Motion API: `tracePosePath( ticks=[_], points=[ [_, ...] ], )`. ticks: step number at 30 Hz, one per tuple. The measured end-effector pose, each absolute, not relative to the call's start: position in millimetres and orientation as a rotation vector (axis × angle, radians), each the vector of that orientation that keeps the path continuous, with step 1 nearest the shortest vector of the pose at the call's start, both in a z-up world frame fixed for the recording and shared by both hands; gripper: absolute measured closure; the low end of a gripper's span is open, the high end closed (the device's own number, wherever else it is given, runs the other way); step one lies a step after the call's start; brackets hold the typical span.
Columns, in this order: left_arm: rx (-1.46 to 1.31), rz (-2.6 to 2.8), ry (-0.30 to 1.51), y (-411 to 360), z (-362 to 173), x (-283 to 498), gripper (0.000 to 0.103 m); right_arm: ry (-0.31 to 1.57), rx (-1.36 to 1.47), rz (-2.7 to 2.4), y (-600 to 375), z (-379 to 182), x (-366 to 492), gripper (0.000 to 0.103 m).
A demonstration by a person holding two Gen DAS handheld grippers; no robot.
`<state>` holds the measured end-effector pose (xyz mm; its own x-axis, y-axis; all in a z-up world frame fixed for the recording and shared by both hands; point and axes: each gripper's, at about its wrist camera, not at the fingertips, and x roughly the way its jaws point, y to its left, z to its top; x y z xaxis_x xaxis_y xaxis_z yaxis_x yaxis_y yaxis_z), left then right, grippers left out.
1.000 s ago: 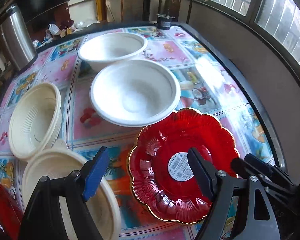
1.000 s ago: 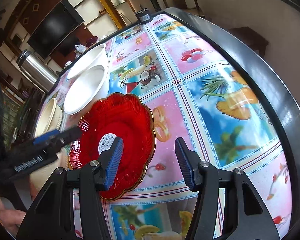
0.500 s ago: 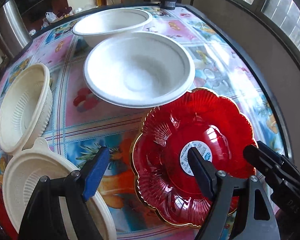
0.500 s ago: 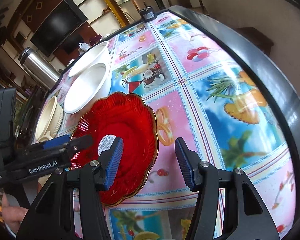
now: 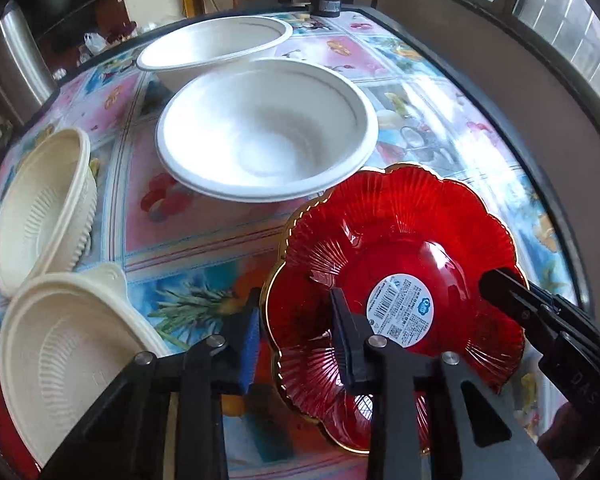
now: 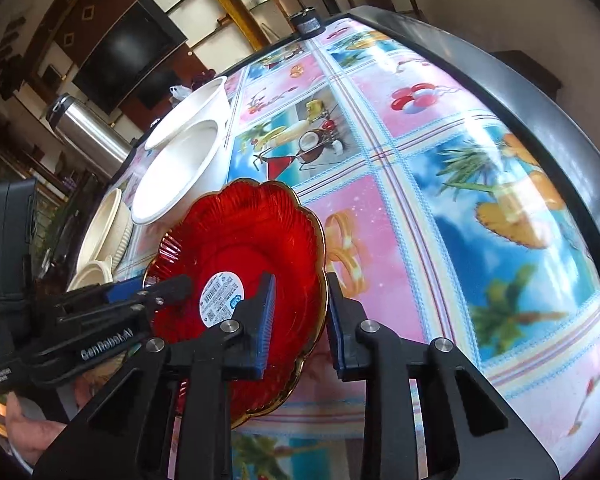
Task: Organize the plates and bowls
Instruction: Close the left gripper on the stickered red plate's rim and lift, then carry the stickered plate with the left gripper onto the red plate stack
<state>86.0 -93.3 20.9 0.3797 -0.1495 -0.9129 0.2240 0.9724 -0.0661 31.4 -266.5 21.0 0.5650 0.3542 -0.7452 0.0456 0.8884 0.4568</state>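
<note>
Your red scalloped plate [image 5: 400, 240] with its gold rim sits tilted at the near edge of the counter [image 6: 440, 168], a round barcode sticker [image 5: 400, 310] in its middle. Your left claw [image 5: 296, 320] straddles the plate's left rim, one finger outside and one over the plate's inner surface; its fingers are partly drawn in around the rim, though you cannot tell if both pads touch. Your right claw [image 6: 300, 316] straddles the opposite rim the same way, blue pads [image 6: 266, 320] just beside the gold edge on either side, contact unclear.

Just behind the plate stands a white bowl [image 5: 268, 136], its rim overlapping the plate's far edge in the left wrist view. A second white bowl [image 5: 216, 46] sits directly behind that one. To the left lie two cream ribbed bowls [image 5: 40, 208], one leaning behind the other [image 5: 72, 360]. A steel flask [image 6: 88, 132] stands beyond the counter's far left corner.
</note>
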Motion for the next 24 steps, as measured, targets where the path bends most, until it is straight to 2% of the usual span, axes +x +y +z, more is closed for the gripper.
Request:
tracePosePath(
  ticks=[13, 24],
  points=[
    [0.021, -0.247, 1.082, -76, 65, 57, 0.072, 0.887, 0.394, 0.185, -256, 73, 8, 0.08],
    [-0.021, -0.115, 1.014, -2, 88, 26, 0.072, 0.873, 0.339, 0.3, -185, 98, -2, 0.08]
  ],
)
